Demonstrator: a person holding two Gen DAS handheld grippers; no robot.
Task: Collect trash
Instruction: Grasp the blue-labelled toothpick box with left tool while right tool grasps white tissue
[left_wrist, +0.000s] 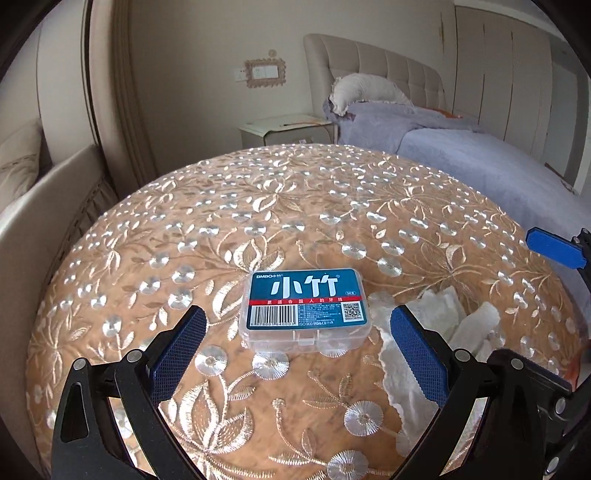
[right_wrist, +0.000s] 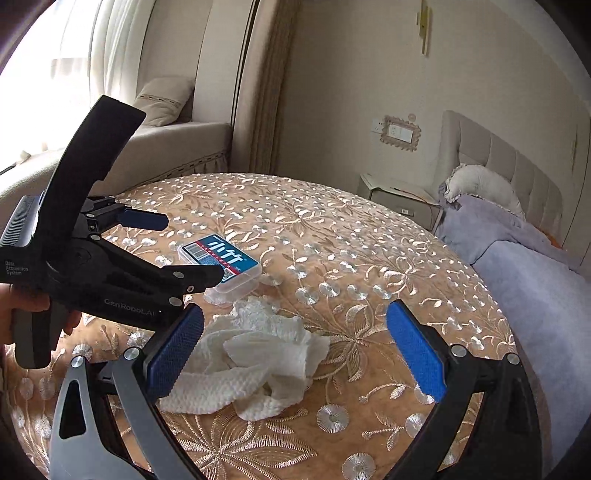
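left tongs (left_wrist: 297, 345) spread, empty, lined up on clear floss-pick box (left_wrist: 303, 308). right tongs (right_wrist: 295, 347) spread, empty, over crumpled white tissue (right_wrist: 255, 363). tissue lies on embroidered round surface (right_wrist: 369, 236), just beside box, near edge closest to tongs. risk: left tongs may take box, likely not trash; tissue soft, shallow pinch may tear or drop part.

A round table covered in a tan cloth embroidered with silver flowers and leaves (left_wrist: 295, 206) carries two things. A clear plastic box with a blue label, barcode and white characters (left_wrist: 306, 308) lies flat near the middle. Just beside it lies a crumpled white paper towel (right_wrist: 255, 365), one edge close to the box.
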